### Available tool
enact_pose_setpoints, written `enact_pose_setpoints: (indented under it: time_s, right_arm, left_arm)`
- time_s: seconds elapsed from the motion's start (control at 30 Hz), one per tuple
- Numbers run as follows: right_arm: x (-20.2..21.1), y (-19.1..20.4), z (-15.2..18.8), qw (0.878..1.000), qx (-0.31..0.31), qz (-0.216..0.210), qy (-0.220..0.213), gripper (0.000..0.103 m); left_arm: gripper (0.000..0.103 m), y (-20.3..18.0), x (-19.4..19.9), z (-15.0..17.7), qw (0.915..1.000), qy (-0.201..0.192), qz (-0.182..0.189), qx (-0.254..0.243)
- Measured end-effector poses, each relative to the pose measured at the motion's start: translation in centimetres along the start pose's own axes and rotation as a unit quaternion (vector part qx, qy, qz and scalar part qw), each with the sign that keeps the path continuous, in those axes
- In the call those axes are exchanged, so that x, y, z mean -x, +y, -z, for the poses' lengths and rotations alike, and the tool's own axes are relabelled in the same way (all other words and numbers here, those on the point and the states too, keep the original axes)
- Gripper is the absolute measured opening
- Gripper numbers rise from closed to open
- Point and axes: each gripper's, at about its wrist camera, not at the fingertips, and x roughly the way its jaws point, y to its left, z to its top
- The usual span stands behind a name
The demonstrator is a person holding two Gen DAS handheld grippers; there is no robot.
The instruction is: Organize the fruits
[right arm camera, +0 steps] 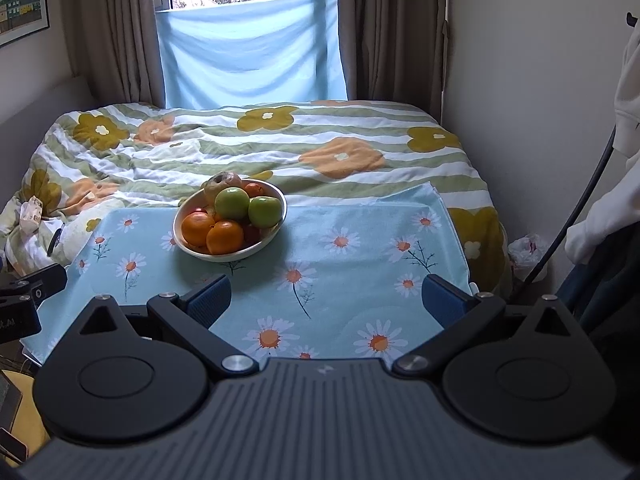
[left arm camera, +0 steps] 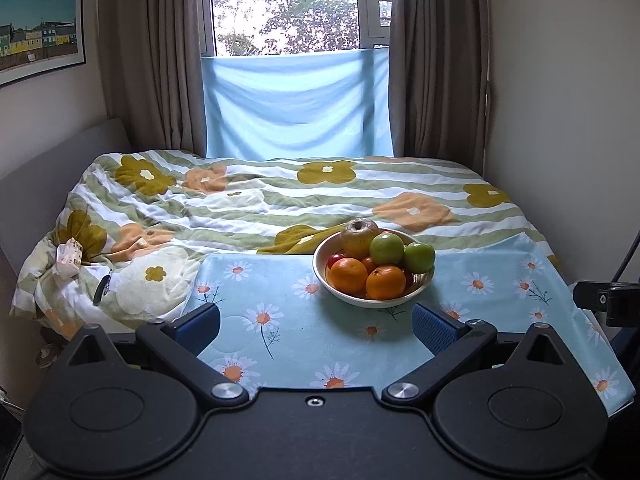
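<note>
A white bowl stands on a light blue daisy cloth at the foot of a bed. It holds two oranges, two green apples, a yellowish apple and some red fruit underneath. My left gripper is open and empty, just short of the bowl. In the right wrist view the bowl sits ahead and to the left with its oranges and green apples. My right gripper is open and empty over the cloth.
A flowered duvet covers the bed up to the curtained window. Walls close in on both sides. The other gripper's body shows at the right edge and at the left edge. A cable and white plastic bag are at right.
</note>
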Motion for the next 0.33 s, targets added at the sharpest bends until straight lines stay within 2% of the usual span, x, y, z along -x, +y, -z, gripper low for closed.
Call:
enact_pose_setpoints:
  time_s: [0.33]
  right_arm:
    - [0.2,0.3,0.2,1.0,-0.002,0.001,-0.001,0.103]
  left_arm:
    - [0.103,1.3,0.1,0.3,0.9999,0.0,0.004,0.012]
